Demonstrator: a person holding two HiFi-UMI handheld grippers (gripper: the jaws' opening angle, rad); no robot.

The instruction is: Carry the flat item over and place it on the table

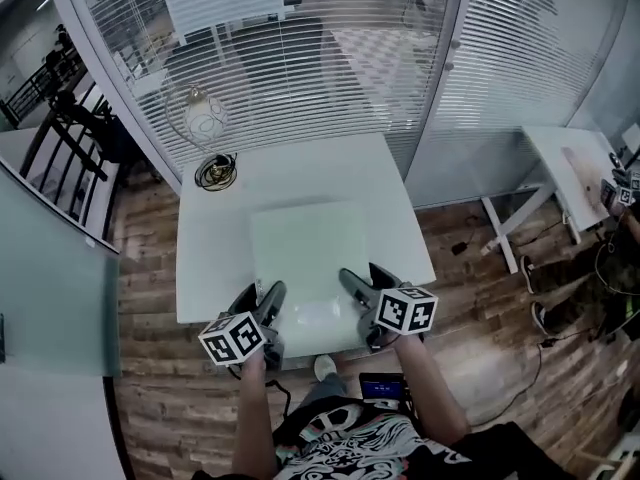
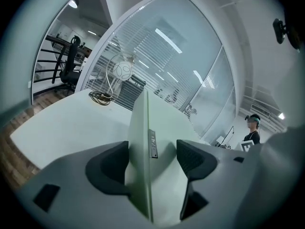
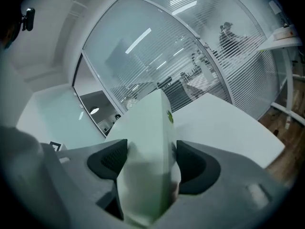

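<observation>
One white square table point(image 1: 210, 258) is seen in front of the person, and a second white table point(image 1: 575, 178) stands well apart at the right edge of the head view. One pale green flat item point(image 1: 305, 243) is held level over the middle and near part of the first table; whether it rests on the tabletop cannot be told. Its near edge is gripped at two places. The left gripper point(image 1: 262, 296) is clamped on the near left part of that edge, and in the left gripper view the flat item point(image 2: 140, 142) is seen edge-on between the two dark pads of the left gripper point(image 2: 152, 161). The right gripper point(image 1: 366, 276) is clamped on the near right part, and in the right gripper view the flat item point(image 3: 147, 142) is likewise pinched between both pads of the right gripper point(image 3: 150, 163). Two marker cubes point(image 1: 232, 338) are counted, one on each gripper. One small fan point(image 1: 205, 118) is placed at the table's far left corner, and one coil of cable point(image 1: 216, 172) lies just beside it.
</observation>
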